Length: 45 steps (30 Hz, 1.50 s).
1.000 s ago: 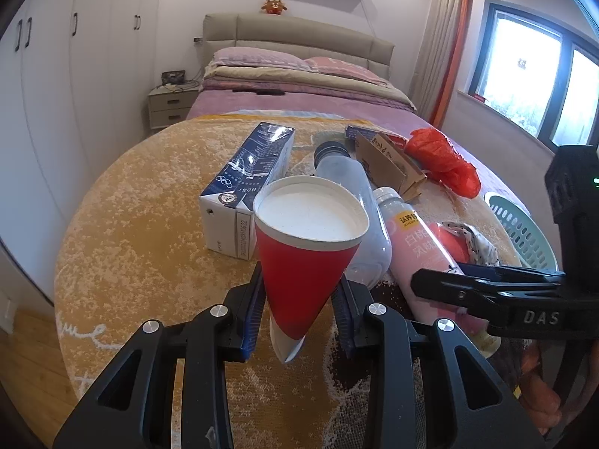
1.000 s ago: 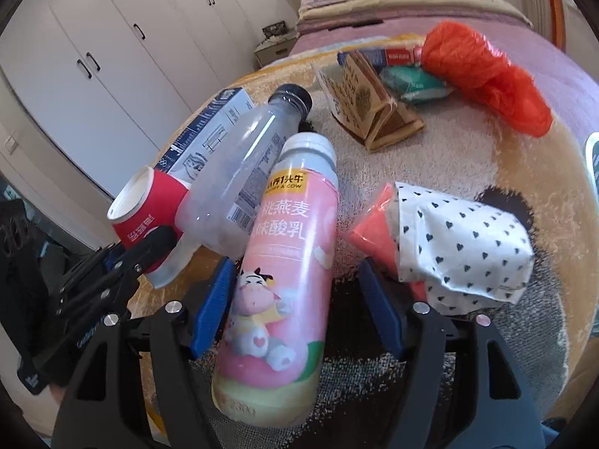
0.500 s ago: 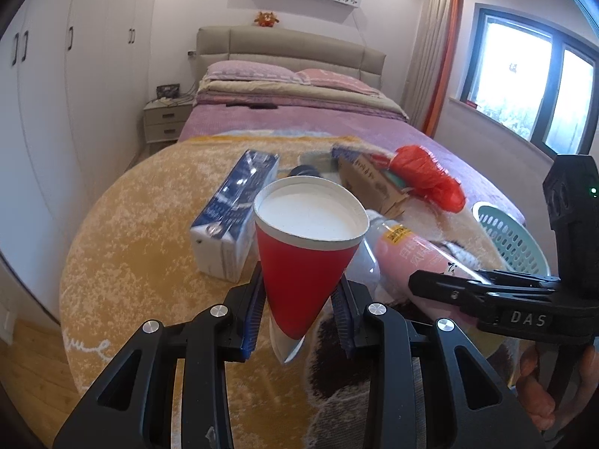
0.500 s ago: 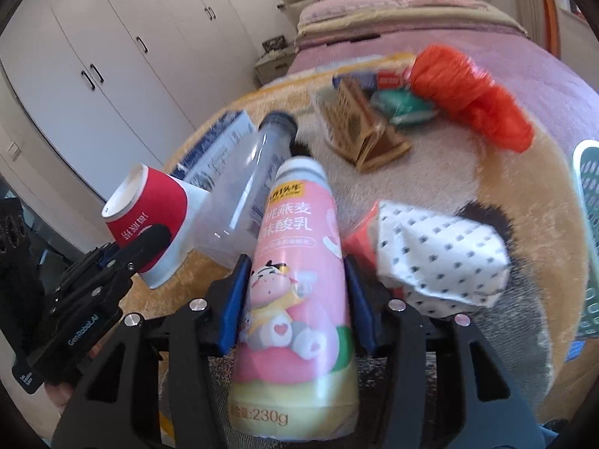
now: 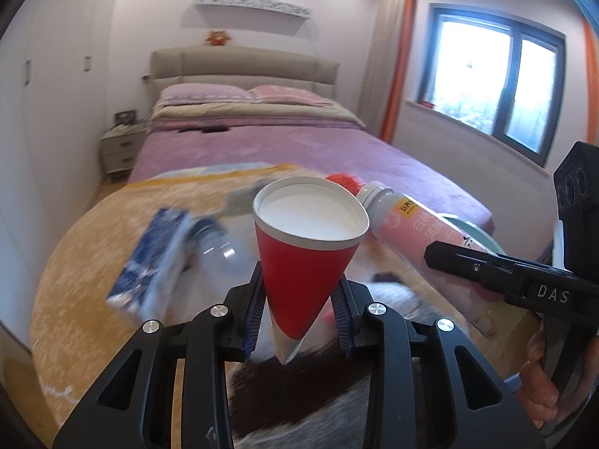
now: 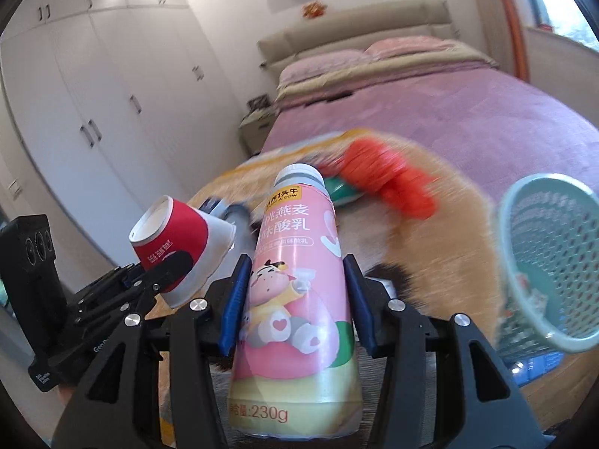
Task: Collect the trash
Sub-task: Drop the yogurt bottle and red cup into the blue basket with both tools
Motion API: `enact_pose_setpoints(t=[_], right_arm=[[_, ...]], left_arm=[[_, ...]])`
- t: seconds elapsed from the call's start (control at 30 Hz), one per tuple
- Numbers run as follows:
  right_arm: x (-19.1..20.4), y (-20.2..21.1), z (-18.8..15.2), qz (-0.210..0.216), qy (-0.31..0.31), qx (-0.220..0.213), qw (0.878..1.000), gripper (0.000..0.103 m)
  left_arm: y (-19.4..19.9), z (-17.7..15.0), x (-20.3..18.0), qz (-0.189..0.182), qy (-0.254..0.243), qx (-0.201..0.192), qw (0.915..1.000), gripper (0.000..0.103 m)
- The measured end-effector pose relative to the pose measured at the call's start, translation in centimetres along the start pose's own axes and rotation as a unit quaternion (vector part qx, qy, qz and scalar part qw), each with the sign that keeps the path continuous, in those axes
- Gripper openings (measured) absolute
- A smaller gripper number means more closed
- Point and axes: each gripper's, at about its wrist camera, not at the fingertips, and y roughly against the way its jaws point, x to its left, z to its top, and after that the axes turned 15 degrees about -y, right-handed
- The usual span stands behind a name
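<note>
My left gripper [image 5: 299,299] is shut on a red paper cup [image 5: 307,258], squeezed into a cone with its white mouth facing the camera. It is lifted off the yellow round rug [image 5: 82,262]. My right gripper [image 6: 297,292] is shut on a pink yogurt-drink bottle [image 6: 299,247] with a white cap, held raised with the cap pointing away. In the right wrist view the cup [image 6: 176,235] and the left gripper [image 6: 161,273] are at the left of the bottle. In the left wrist view the bottle [image 5: 411,224] is at the right of the cup.
A teal mesh basket [image 6: 543,262] stands at the right edge of the rug. On the rug lie a blue carton [image 5: 149,265], a clear bottle [image 5: 221,254], a red plastic bag [image 6: 385,183] and a green packet [image 6: 342,189]. Beyond are a bed [image 5: 299,149] and white wardrobes [image 6: 93,112].
The right gripper closed on the pink bottle and lifted it off the rug. The left gripper rose with the cup. The basket has come into the right wrist view.
</note>
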Motion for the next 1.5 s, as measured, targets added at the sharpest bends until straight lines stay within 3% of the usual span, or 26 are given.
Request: enact_pose_setpoints(t=[0.13, 0.27, 0.43, 0.6, 0.9, 1.03, 1.17, 1.5], right_arm=[[-3.4, 2.4, 1.7, -0.024, -0.032, -0.037, 0.999, 0.046], [-7.5, 4.5, 3.0, -0.060, -0.066, -0.074, 0.993, 0.046], [-13.4, 6.1, 4.3, -0.123, -0.109, -0.106, 0.981, 0.046], [-19.2, 5.7, 5.1, -0.176, -0.155, -0.111, 0.966, 0.046], [-26.0, 2.4, 4.8, -0.230, -0.209, -0.071, 0.948, 0.046], [-26.9, 1.6, 4.4, -0.234, -0.222, -0.059, 0.945, 0.046], [-26.9, 2.2, 4.5, -0.221, -0.232, -0.062, 0.945, 0.049], [-21.3, 4.0, 3.4, -0.183, -0.176, -0.083, 0.964, 0.049]], left_arm=[[-1.8, 2.5, -2.7, -0.067, -0.009, -0.007, 0.9977, 0.031], [-3.8, 4.9, -6.8, -0.098, -0.044, -0.017, 0.9941, 0.031], [-7.8, 7.7, -12.1, -0.169, -0.053, -0.006, 0.9842, 0.031], [-12.9, 8.9, -17.9, -0.218, -0.084, 0.029, 0.9719, 0.031], [-21.2, 7.1, -24.4, -0.237, -0.132, 0.128, 0.9539, 0.031], [-23.2, 6.3, -25.0, -0.242, -0.124, 0.157, 0.9494, 0.034], [-22.6, 6.1, -24.6, -0.240, -0.124, 0.146, 0.9517, 0.059], [-15.8, 6.3, -18.2, -0.231, -0.073, 0.079, 0.9670, 0.065]])
